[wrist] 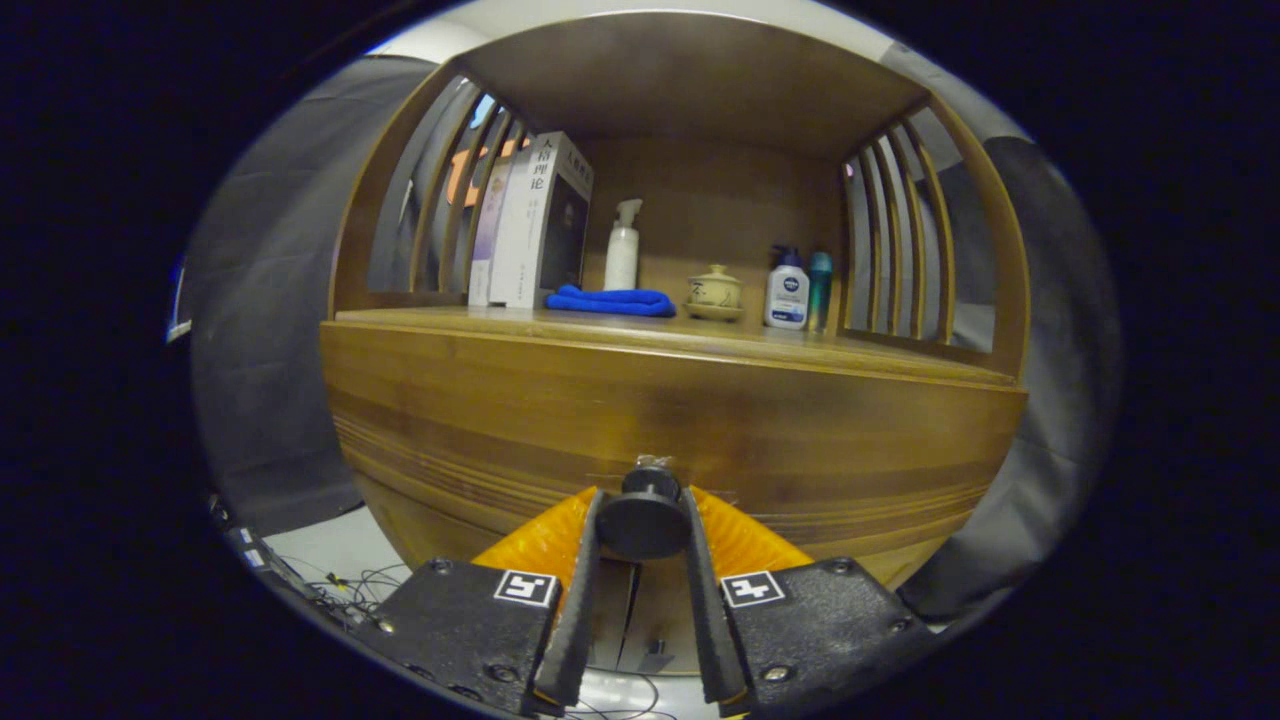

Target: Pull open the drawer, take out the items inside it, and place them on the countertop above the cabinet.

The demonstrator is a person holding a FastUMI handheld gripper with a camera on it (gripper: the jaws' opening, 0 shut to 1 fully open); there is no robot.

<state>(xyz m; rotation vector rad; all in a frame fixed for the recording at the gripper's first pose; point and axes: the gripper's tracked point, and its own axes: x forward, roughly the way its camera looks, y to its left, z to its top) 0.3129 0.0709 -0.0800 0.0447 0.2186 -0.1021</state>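
A: Where are the jaws?

B: The gripper [642, 525] has its jaws closed in on the round dark knob [642, 520] of the drawer [670, 430]. Both fingers [578, 590] press against the knob's sides, one on each flank, with orange padding flaring out behind them.

A: And the drawer itself?

B: Its wooden front sits right behind the knob, wide and curved by the lens. I cannot tell whether it is pulled out at all, and nothing inside it is visible.

A: What lies above it?

B: The worktop [850, 350], a wooden surface under an upper shelf board, with slatted sides left and right. Along its back stand a few books [530, 225] at the left, upright and leaning slightly. Just beside them lies a folded blue cloth [612, 300], with a white spray bottle [622, 248] standing behind it. Further right comes a small lidded ceramic cup [714, 292] on a saucer, then a white pump bottle [787, 290] touching or nearly touching a slim teal bottle [820, 290].

A: Anything below?

B: Some cables [350, 585] on the pale floor to the left of the gripper.
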